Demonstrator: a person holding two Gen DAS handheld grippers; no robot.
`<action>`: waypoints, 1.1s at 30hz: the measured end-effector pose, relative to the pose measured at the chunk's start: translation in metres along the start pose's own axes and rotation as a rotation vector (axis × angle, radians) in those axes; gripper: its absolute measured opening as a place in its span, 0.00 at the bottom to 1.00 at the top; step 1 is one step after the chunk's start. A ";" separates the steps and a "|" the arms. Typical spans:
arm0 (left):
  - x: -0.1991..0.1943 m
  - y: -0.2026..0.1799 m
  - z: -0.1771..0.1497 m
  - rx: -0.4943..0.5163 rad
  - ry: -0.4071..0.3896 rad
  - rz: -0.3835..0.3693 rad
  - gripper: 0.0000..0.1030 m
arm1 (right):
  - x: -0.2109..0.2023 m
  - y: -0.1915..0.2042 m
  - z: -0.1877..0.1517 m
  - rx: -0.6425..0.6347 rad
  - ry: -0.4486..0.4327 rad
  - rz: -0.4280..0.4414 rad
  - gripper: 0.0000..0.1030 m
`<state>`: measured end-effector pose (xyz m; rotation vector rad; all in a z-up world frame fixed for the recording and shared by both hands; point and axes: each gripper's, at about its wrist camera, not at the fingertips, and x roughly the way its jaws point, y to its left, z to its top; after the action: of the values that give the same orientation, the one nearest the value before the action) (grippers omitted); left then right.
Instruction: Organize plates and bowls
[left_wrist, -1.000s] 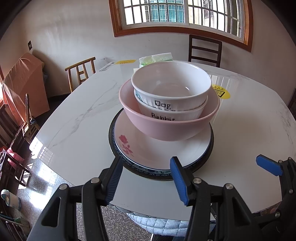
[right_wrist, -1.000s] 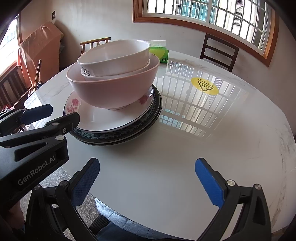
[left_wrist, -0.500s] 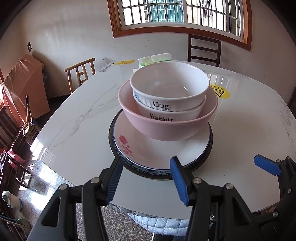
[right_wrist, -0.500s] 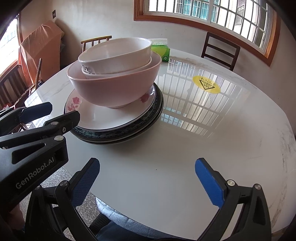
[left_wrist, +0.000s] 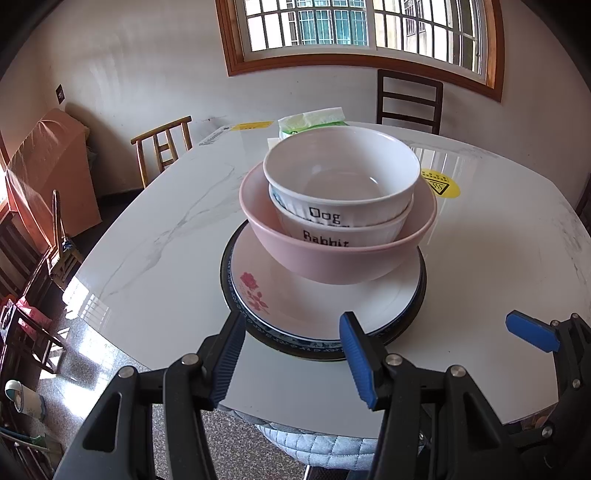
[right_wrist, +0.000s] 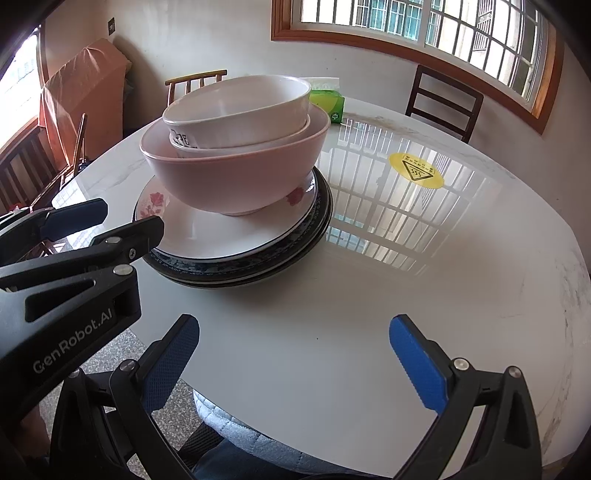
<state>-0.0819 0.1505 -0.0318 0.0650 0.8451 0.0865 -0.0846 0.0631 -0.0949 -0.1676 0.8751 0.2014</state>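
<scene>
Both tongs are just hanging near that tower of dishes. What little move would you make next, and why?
Probably nothing more than easing both tongs back from the pile. The "Dog" bowl already sits in the "Rabbit" bowl, that one in the pink bowl, all on the stacked plates. The left tongs and right tongs stand open and empty, so the sorting looks done.

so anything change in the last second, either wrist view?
Nothing visibly changed. Left gripper and right gripper both stay open and empty short of the stack: white bowls in the pink bowl on the plates.
</scene>
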 end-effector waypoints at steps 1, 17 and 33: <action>0.000 0.000 0.000 0.000 0.001 0.000 0.53 | 0.000 0.000 0.000 -0.003 0.001 0.002 0.99; 0.003 0.000 0.001 0.000 0.011 -0.003 0.53 | 0.003 0.002 0.000 -0.007 0.012 0.009 0.99; 0.004 0.003 0.001 -0.003 0.004 -0.001 0.53 | 0.006 0.004 0.003 -0.005 0.022 0.015 0.99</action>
<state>-0.0787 0.1539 -0.0340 0.0620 0.8494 0.0871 -0.0797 0.0683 -0.0985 -0.1682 0.8984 0.2164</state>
